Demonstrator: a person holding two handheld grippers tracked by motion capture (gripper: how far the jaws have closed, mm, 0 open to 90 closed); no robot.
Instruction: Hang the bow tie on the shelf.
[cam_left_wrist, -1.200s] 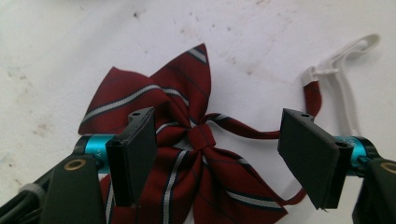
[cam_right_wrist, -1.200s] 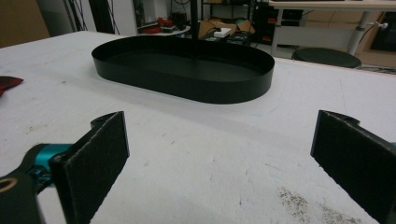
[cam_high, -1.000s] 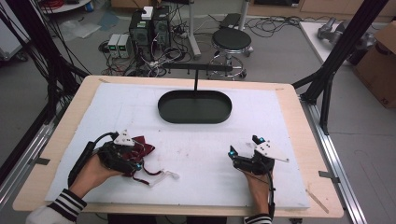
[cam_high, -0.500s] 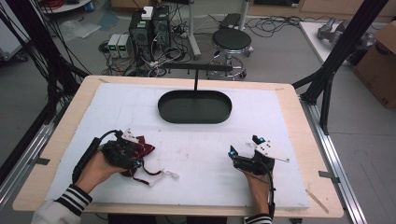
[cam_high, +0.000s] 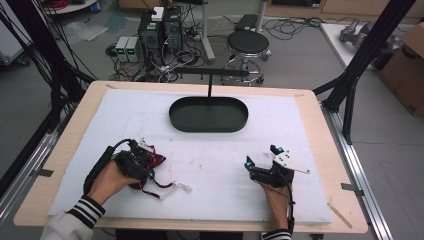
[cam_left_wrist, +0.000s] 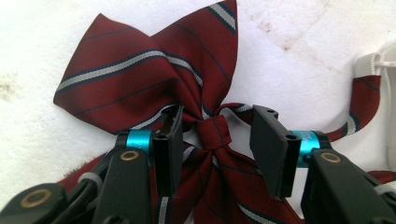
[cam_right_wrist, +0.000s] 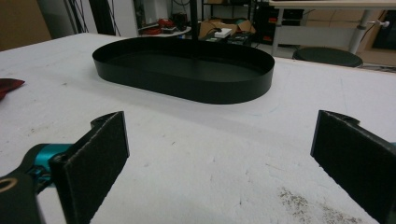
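Observation:
A maroon bow tie (cam_left_wrist: 126, 84) with white and navy stripes lies on the white table cover, also visible in the high view (cam_high: 157, 160). My left gripper (cam_left_wrist: 218, 122) is open directly over it, one jaw on each side of the centre knot (cam_left_wrist: 212, 133). In the high view this gripper (cam_high: 145, 165) covers part of the tie at the front left. The tie's strap with its white clasp (cam_high: 181, 188) trails to the right. My right gripper (cam_high: 261, 156) rests at the front right, open wide with nothing between its jaws (cam_right_wrist: 219, 154).
A black oval tray (cam_high: 208, 129) stands at the back middle of the table, with a thin black post behind it. It lies straight ahead in the right gripper view (cam_right_wrist: 187, 88). The wooden table edge (cam_high: 320, 150) frames the white cover.
The left hand has edged slightly to the right and settled lower over the bow tie. The right gripper has not moved.

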